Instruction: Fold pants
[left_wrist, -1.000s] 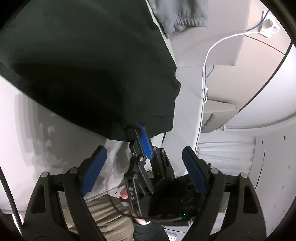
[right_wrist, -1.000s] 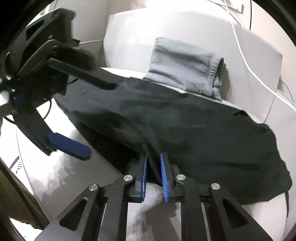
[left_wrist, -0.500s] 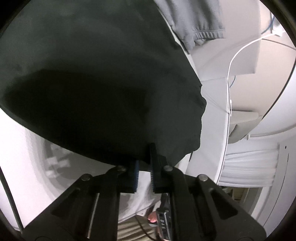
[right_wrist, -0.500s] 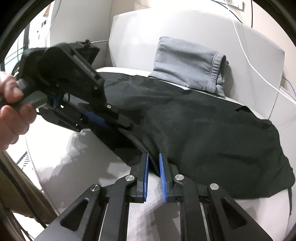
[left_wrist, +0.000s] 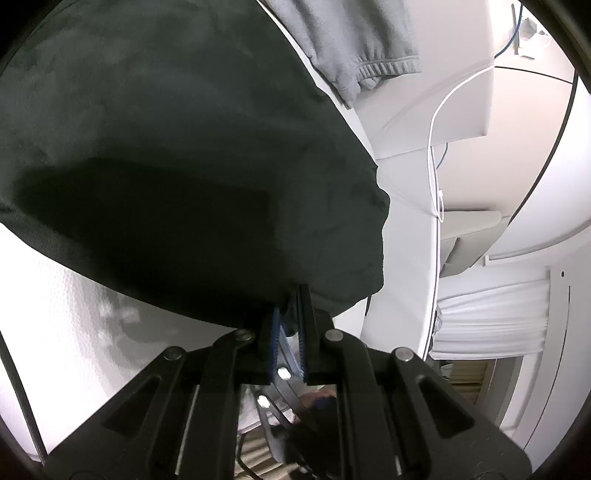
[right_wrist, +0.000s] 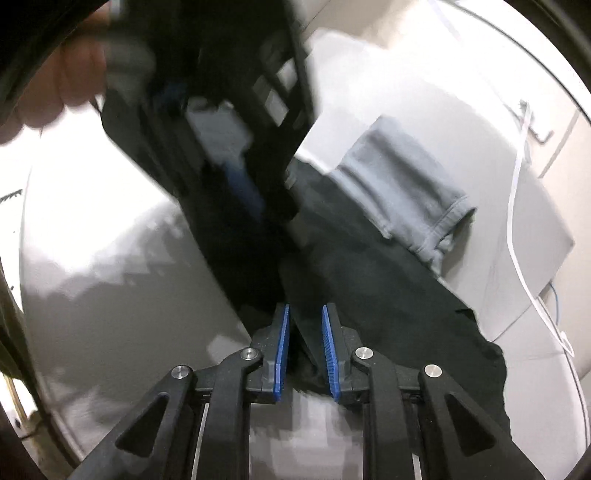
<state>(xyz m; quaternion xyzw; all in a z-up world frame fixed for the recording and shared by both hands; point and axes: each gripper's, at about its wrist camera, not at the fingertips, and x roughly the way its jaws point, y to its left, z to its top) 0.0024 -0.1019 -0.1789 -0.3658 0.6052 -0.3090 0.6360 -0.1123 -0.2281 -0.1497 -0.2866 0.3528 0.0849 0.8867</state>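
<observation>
Black pants (left_wrist: 177, 155) lie spread on a white padded surface (left_wrist: 85, 325). My left gripper (left_wrist: 290, 314) is shut on the near edge of the black pants and holds that edge lifted. My right gripper (right_wrist: 304, 325) is shut on another part of the pants' edge (right_wrist: 369, 295). The left gripper's body (right_wrist: 236, 122) and the hand holding it show blurred, high at the upper left of the right wrist view, with black cloth hanging below it.
A folded grey garment (right_wrist: 410, 195) lies on the white backrest behind the pants; it also shows in the left wrist view (left_wrist: 354, 44). A white cable (left_wrist: 436, 147) hangs down the right side. White curtain fabric (left_wrist: 491, 321) hangs at the right.
My left gripper closed on the pants' edge and has lifted it upward. My right gripper stays shut on the cloth and has tilted as the fabric rises.
</observation>
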